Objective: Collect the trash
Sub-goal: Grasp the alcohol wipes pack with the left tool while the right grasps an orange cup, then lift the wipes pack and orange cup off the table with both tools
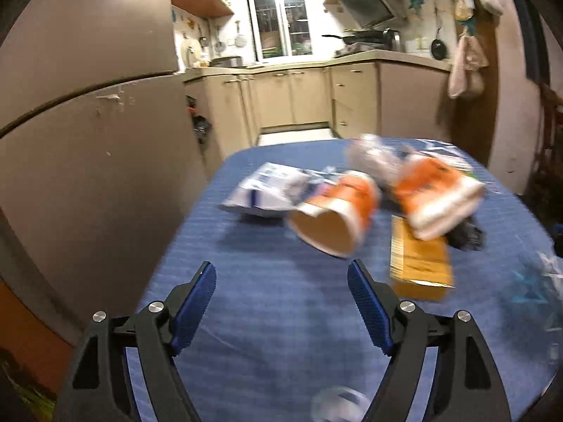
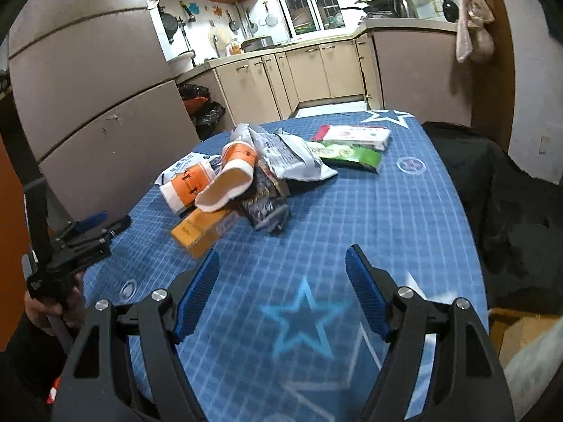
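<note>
Two grippers are held above the blue table (image 2: 404, 211) with nothing between their jaws: the left gripper (image 1: 281, 292) and the right gripper (image 2: 281, 277) are both spread wide, probably to be ready for the next piece. The trash is gathered in one heap at the middle of the table: two orange paper cups (image 2: 228, 176), a yellow box (image 2: 200, 228) and crumpled wrappers (image 2: 292, 158).

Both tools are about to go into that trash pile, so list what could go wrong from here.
1. The orange cups lie loosely stacked on the yellow box; grabbing one may topple the others.
2. The left tool and right tool, both open and empty, approach the same pile and could collide.
3. The yellow box sits near the table edge, so a nudge might push it off.
</note>
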Demonstrator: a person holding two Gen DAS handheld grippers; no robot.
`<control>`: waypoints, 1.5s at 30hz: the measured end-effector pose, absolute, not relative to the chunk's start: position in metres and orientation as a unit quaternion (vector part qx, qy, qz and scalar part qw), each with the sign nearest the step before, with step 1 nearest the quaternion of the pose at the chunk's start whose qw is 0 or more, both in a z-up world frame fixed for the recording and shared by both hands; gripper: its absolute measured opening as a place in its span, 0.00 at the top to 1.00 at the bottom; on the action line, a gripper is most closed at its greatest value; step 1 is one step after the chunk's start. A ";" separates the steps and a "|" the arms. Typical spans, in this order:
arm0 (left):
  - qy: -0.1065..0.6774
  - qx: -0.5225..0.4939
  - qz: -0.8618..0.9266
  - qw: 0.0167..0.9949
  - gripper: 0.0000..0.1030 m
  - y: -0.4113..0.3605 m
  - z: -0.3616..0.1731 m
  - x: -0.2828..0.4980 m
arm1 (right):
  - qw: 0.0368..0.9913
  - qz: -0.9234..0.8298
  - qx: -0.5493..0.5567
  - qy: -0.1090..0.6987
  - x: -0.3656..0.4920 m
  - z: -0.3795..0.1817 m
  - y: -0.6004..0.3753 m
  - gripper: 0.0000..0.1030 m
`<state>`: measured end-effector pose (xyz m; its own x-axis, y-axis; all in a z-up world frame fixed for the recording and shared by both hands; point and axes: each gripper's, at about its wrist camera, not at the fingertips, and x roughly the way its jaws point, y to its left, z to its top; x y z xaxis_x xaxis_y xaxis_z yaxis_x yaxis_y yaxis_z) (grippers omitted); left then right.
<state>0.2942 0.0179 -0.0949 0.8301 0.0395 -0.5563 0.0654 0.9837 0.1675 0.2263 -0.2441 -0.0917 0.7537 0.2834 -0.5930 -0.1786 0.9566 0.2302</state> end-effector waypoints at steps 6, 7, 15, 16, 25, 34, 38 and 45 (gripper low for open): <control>0.314 0.128 0.004 0.941 0.23 0.059 -0.091 0.352 | 0.934 0.123 0.077 0.326 0.269 -0.085 -0.225 0.15; 0.315 0.118 -0.002 0.942 0.23 0.066 -0.087 0.362 | 0.935 0.121 0.077 0.324 0.275 -0.084 -0.224 0.13; 0.323 0.074 -0.089 0.939 0.12 0.067 -0.075 0.457 | 0.926 0.139 0.078 0.343 0.335 -0.080 -0.198 0.10; 0.328 0.074 -0.102 0.936 0.12 0.063 -0.078 0.468 | 0.925 0.141 0.077 0.346 0.340 -0.081 -0.196 0.10; 0.391 0.101 -0.143 0.903 0.12 0.048 -0.126 0.523 | 0.897 0.185 0.110 0.386 0.370 -0.102 -0.186 0.16; 0.413 0.084 -0.157 0.893 0.37 0.053 -0.144 0.520 | 0.893 0.216 0.130 0.374 0.359 -0.107 -0.180 0.67; 0.406 0.091 -0.159 0.895 0.43 0.050 -0.143 0.517 | 0.897 0.229 0.132 0.355 0.351 -0.096 -0.178 0.73; 0.395 0.082 -0.146 0.903 0.49 0.054 -0.131 0.503 | 0.902 0.245 0.136 0.329 0.343 -0.075 -0.175 0.73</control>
